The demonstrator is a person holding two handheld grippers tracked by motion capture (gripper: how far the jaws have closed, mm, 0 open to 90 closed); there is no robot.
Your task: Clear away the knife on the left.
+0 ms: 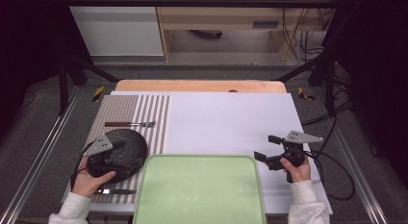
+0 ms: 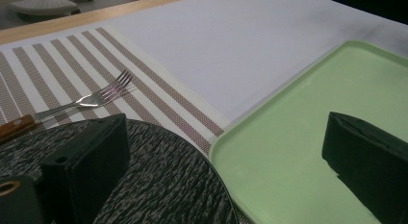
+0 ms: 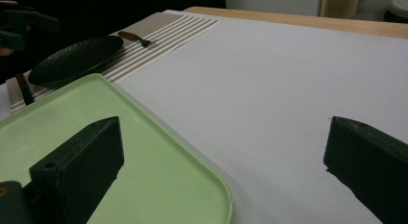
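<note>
Black plate (image 1: 126, 149) sits on the striped placemat (image 1: 126, 110), just left of the green tray (image 1: 199, 188), rim nearly touching the tray's left edge. Fork (image 1: 131, 124) lies beyond the plate, knife (image 1: 117, 191) on its near side, both on the mat.

Left gripper (image 1: 111, 154) hovers over the plate, jaws wide apart, nothing btwn them. Right gripper (image 1: 268, 150) is right of the tray over bare white table, jaws also apart, empty.

Plate looks like ceramic w/ textured surface: prob. stiff, fairly heavy, breakable, less slippery than glaze. Shallow rim is the only purchase; best pinched at the edge nearest the tray, one jaw under, one over.
</note>
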